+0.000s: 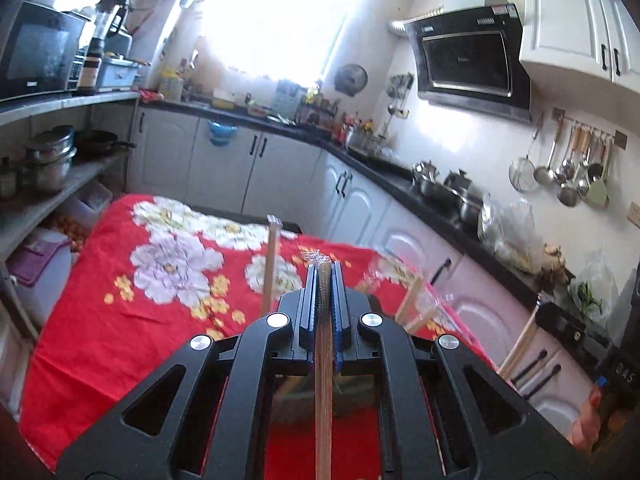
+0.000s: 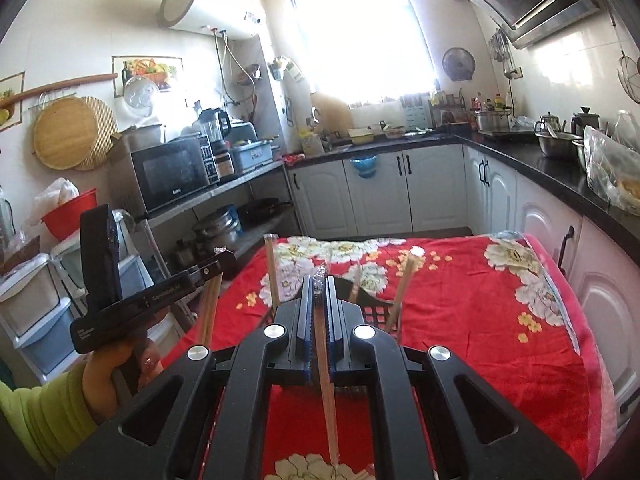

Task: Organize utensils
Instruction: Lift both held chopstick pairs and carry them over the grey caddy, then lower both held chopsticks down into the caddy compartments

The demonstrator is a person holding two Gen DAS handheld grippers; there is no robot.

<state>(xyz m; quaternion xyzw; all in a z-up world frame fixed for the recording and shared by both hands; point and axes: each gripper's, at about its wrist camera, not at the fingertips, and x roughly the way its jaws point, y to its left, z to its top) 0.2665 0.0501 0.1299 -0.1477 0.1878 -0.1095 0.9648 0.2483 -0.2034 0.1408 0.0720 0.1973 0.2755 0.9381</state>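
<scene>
My left gripper (image 1: 323,270) is shut on a plastic-wrapped pair of wooden chopsticks (image 1: 323,380) that runs down between its jaws. My right gripper (image 2: 319,280) is shut on another wrapped pair (image 2: 326,380). Each gripper shows in the other's view: the left gripper (image 2: 224,258) at the left, with its chopsticks (image 2: 210,308) hanging below, and the right gripper (image 1: 541,304) at the right, with its pair (image 1: 520,344) hanging too. Both are held above the table. Several more chopsticks (image 2: 272,276) stand tilted in a black holder (image 2: 376,312), mostly hidden behind my jaws.
A red floral cloth (image 2: 460,300) covers the table. White cabinets and a dark counter (image 2: 540,168) with pots run along the right and back. Shelves with a microwave (image 2: 172,176) stand at the left. A hand in a green sleeve (image 2: 48,408) holds the left gripper.
</scene>
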